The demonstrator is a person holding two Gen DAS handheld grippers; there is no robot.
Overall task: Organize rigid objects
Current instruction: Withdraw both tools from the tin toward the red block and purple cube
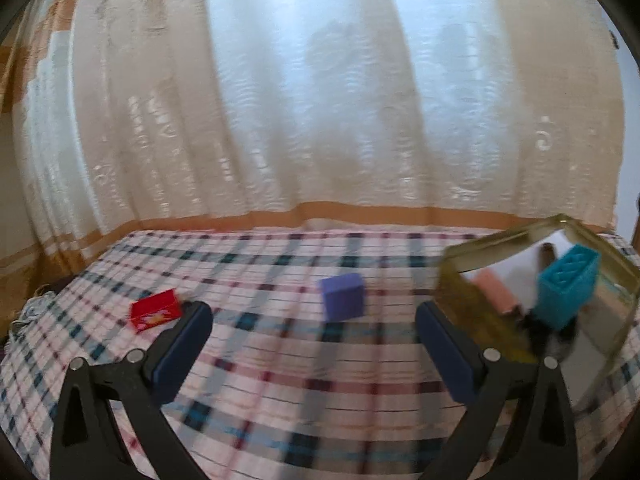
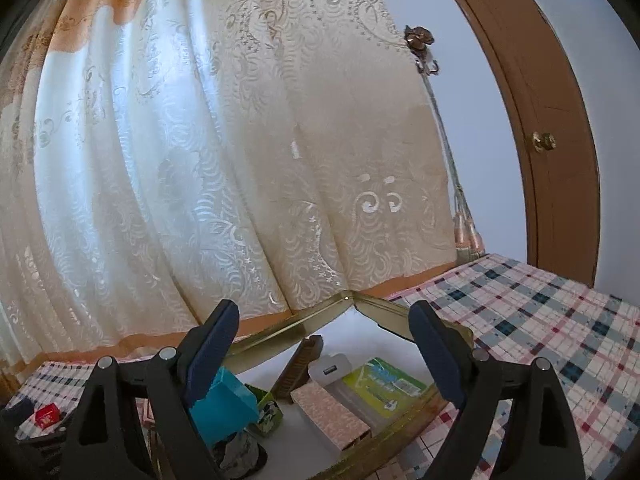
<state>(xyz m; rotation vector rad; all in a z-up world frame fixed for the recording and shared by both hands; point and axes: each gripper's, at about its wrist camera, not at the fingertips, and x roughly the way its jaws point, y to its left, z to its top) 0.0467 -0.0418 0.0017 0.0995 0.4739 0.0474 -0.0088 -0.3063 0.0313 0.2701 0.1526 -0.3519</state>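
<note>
My left gripper (image 1: 314, 316) is open and empty above the checked tablecloth (image 1: 280, 380). A purple block (image 1: 344, 297) lies on the cloth just ahead, between its fingers. A red box (image 1: 155, 309) lies at the left, close to the left finger. A gold-rimmed tray (image 1: 472, 304) stands at the right with a teal block (image 1: 568, 286) upright in it. My right gripper (image 2: 324, 316) is open and empty over that tray (image 2: 296, 328). The teal block (image 2: 224, 406) sits under its left finger.
In the tray lie a pink patterned box (image 2: 330, 414), a green packet (image 2: 384, 386), a white adapter (image 2: 330, 368), a brown bar (image 2: 300, 364) and a small green tin (image 2: 266, 408). A curtain (image 2: 240, 160) hangs behind the table. A wooden door (image 2: 552, 140) stands at the right.
</note>
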